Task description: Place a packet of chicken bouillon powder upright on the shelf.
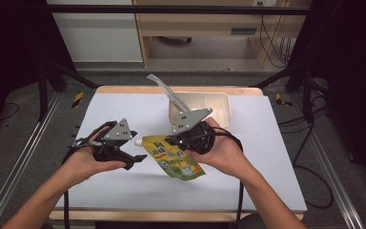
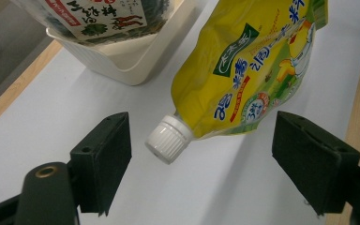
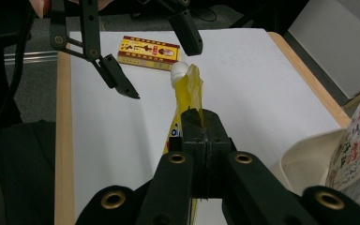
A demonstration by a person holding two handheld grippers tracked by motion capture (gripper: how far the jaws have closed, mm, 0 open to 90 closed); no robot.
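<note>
Two grippers busy: right gripper pinches yellow pouch, mid-frame. Left gripper jaws wide; you close them squarely on white cap.

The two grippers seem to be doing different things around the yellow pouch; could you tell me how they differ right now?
The right gripper has its jaws shut on the yellow pouch, pinching its flat body, while the left gripper stands open, with the pouch's white cap between its jaws, untouched. In the high view the right gripper sits above the pouch, while the left gripper lies beside it at the cap end. Both are black, two-jawed and hand-held.
</note>
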